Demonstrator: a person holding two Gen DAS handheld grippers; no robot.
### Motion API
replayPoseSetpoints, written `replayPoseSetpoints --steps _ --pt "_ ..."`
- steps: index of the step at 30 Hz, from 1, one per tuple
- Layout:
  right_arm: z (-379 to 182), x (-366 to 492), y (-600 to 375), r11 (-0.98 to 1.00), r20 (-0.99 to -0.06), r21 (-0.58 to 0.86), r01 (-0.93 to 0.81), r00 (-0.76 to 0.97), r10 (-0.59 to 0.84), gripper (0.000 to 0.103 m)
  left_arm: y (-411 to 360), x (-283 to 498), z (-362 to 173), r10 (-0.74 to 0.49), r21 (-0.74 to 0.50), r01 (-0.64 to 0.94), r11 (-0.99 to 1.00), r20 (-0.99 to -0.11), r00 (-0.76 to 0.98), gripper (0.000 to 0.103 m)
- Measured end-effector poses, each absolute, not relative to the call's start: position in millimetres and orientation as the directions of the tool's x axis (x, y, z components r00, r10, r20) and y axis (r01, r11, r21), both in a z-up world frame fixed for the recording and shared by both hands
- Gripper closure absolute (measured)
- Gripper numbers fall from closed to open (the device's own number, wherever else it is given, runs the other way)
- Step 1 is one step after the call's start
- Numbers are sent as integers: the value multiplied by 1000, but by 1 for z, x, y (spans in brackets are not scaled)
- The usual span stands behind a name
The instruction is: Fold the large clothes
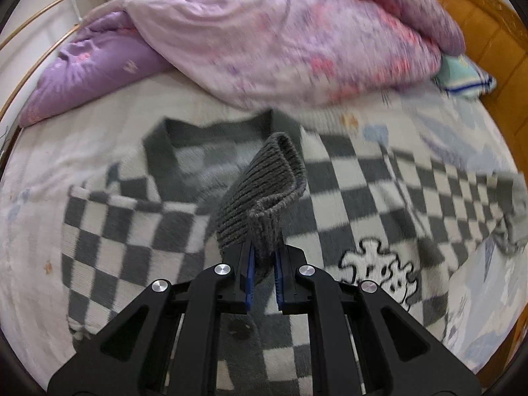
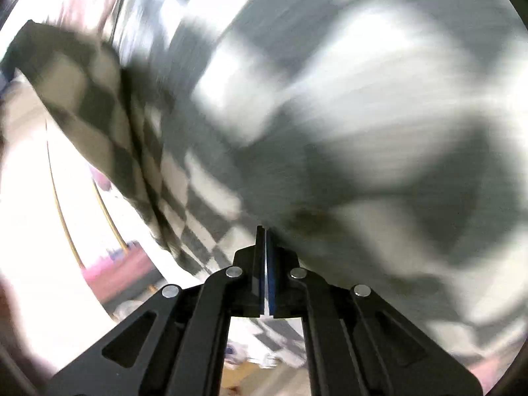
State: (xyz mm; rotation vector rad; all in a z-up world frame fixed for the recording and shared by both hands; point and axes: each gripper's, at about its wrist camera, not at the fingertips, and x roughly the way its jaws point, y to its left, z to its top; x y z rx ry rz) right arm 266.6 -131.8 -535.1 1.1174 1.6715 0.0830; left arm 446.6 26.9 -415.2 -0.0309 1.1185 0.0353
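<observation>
A grey-and-white checkered knit cardigan (image 1: 346, 204) lies spread on the bed, collar toward the far side, with a white cartoon patch near its front. My left gripper (image 1: 263, 264) is shut on the cardigan's dark grey ribbed cuff (image 1: 260, 194), which stands up folded above the jaws. In the right wrist view the same checkered cardigan (image 2: 330, 115) hangs close and blurred, filling the frame. My right gripper (image 2: 265, 247) is shut, its blue pads pressed together at the cloth's lower edge; the cloth between them is hard to make out.
A pink and purple quilt (image 1: 280, 36) is heaped at the far side of the bed. A pale patterned sheet (image 1: 39, 231) covers the mattress. A wooden headboard (image 1: 488, 23) rises at the right, with a blue-striped pillow (image 1: 465, 76) beside it.
</observation>
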Motion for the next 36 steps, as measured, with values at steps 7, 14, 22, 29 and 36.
replayPoseSetpoints --steps 7,14,22,29,36 --pt "-484 313 -230 791 -953 296 535 111 282 97 -9 437 -461 17 30 35 999 -942 335 93" --pt "-467 344 -191 860 -974 222 459 134 180 93 -13 437 -503 33 45 62 997 -981 192 87" --pt "-450 364 -149 905 -991 121 407 107 85 20 54 410 -448 -86 -96 -36 995 -972 217 44" --pt "-431 394 -89 968 -962 165 187 246 117 43 171 400 -440 21 -19 -172 985 -973 229 64" --pt "-500 426 -32 965 -963 260 43 81 257 77 283 353 -489 55 8 -418 909 -994 100 93"
